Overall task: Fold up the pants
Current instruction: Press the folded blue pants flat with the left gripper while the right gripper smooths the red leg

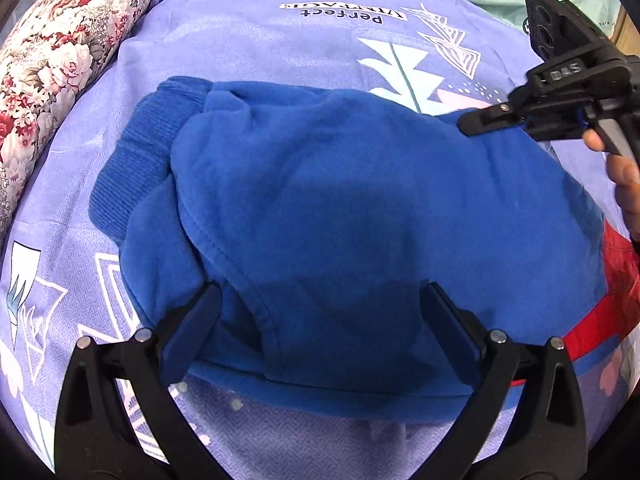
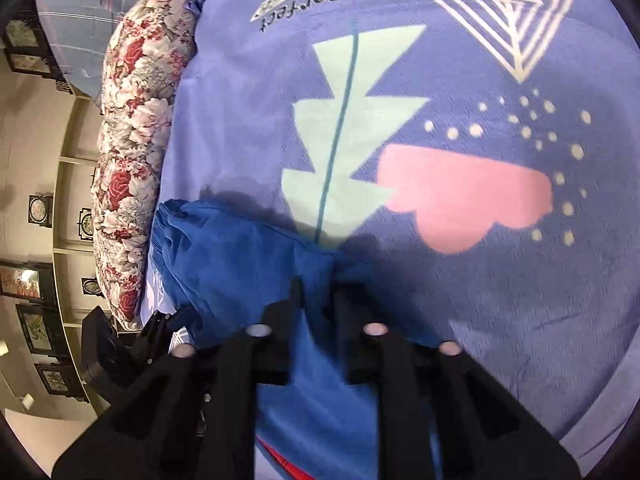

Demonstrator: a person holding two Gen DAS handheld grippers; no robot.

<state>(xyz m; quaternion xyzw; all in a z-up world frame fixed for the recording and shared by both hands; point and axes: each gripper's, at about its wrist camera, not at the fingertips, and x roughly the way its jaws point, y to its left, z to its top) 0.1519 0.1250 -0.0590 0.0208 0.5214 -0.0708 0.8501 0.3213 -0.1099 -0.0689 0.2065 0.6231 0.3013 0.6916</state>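
I see left gripper (image 1: 320,320) wide open over pants (image 1: 320,200); right gripper (image 2: 318,300) closed, empty; floral pillow (image 1: 60,60) beside.

Pants (image 1: 320,200) on bedsheet (image 1: 280,40); bolster (image 1: 60,60) left of pants.

folded blue pants (image 1: 320,200), left tool (image 1: 320,320) open above

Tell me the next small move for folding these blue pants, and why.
Probably lift the right hand-held gripper and carry its pinched edge of the blue pants across the bundle. Its jaws look closed on fabric, while the left hand-held gripper stands open over the near edge.
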